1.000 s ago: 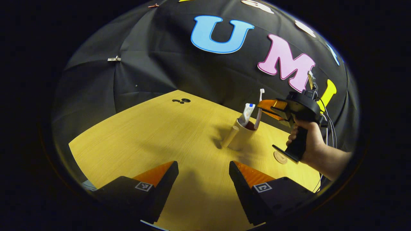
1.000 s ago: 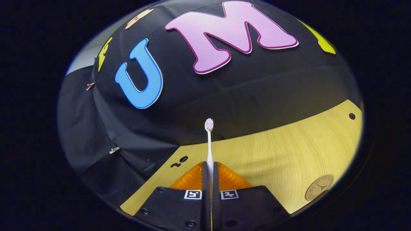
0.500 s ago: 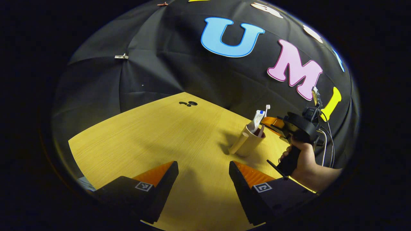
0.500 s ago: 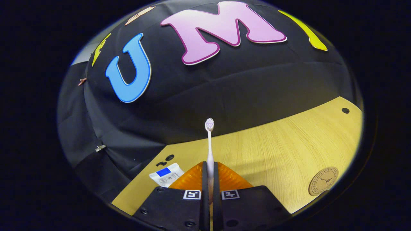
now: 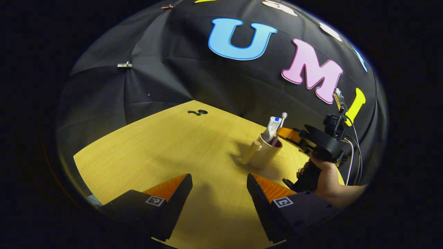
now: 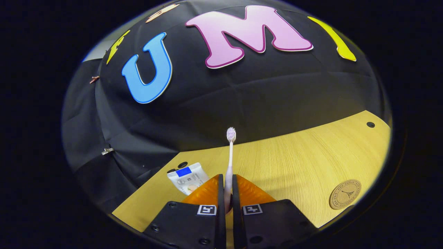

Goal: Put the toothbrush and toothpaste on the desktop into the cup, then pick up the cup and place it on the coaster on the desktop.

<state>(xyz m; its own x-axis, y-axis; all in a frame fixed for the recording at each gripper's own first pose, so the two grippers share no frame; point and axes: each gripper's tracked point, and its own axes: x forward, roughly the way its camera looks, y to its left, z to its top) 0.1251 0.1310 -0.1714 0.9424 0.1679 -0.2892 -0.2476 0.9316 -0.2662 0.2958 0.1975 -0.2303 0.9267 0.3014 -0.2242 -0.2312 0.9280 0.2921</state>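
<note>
In the left gripper view, we see the wooden table spread across the middle and lower frame, its far edge meeting the black cloth wall in the upper half. A wide stretch of bare wood lies left of centre, with small dark holes near the far edge. Our left gripper sits at the bottom of the frame with its fingers spread wide and nothing between them, only bare table ahead.

Right of centre stands the cup, upright, its handle turned to the left. The toothpaste leans out of its mouth, and the toothbrush stands beside it with its head up. At the right edge a hand holds the right gripper, its fingers reaching just over the cup's rim.

In the right gripper view, our right gripper at bottom centre is nearly closed, both fingers pressing the toothbrush handle, the bristle head pointing up against the cloth. The toothpaste top shows just left of the fingers. The coaster lies flat at the lower right, well apart, with open wood between.
</note>
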